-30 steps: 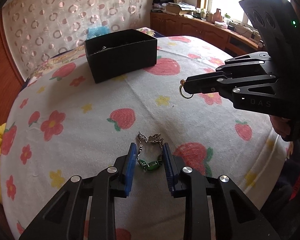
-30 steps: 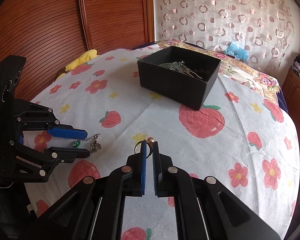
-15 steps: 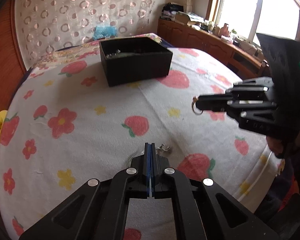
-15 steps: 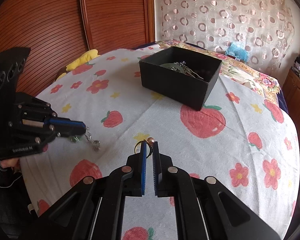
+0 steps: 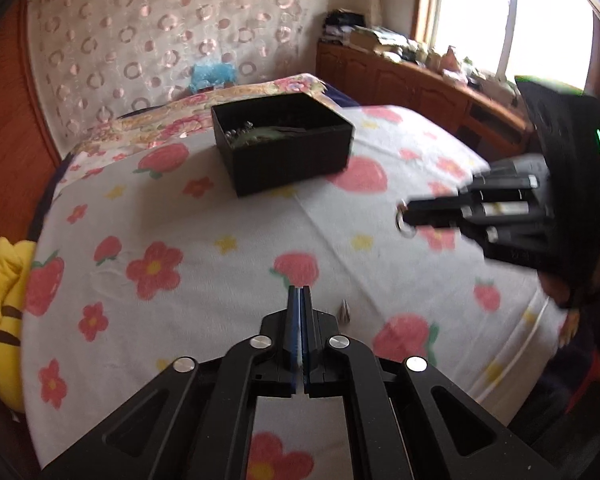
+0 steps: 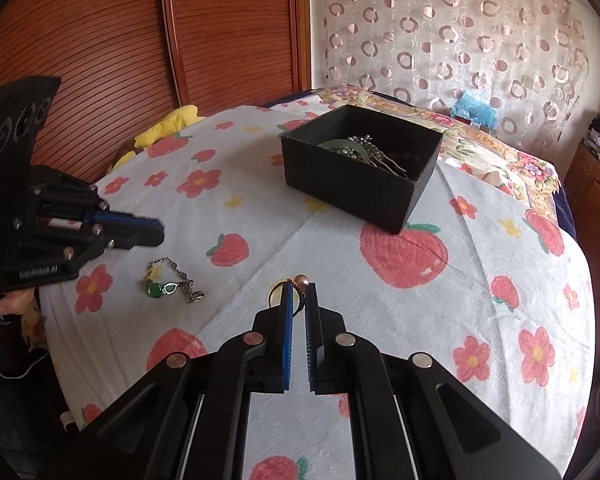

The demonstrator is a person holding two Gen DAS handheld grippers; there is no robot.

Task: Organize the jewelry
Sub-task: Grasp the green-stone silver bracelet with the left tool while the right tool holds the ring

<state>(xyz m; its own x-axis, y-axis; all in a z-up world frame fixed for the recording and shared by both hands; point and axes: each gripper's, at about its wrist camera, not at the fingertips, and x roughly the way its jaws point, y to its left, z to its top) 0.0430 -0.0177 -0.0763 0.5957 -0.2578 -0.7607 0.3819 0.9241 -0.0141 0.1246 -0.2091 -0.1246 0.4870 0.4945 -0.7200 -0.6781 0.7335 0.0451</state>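
A black open box [image 6: 360,168] with several jewelry pieces inside stands on the flowered bed cover; it also shows in the left wrist view [image 5: 284,140]. My right gripper [image 6: 298,292] is shut on a gold ring with a pearl [image 6: 296,282], held above the cover; the ring shows in the left wrist view [image 5: 405,224]. My left gripper [image 5: 300,292] is shut and empty, raised above the cover; in the right wrist view it [image 6: 160,232] hangs over a silver bracelet with green stones [image 6: 172,280] that lies loose on the cover.
The bed cover [image 6: 420,300] drops off at its front and right edges. A yellow plush toy [image 5: 4,312] lies at the left edge. Wooden wardrobe doors [image 6: 180,40] stand behind, and a cluttered wooden cabinet [image 5: 420,76] runs under the window.
My left gripper closed around the bracelet, then rose; the bracelet slipped out and now lies on the cover. The right gripper kept hold of the ring, nearly still.
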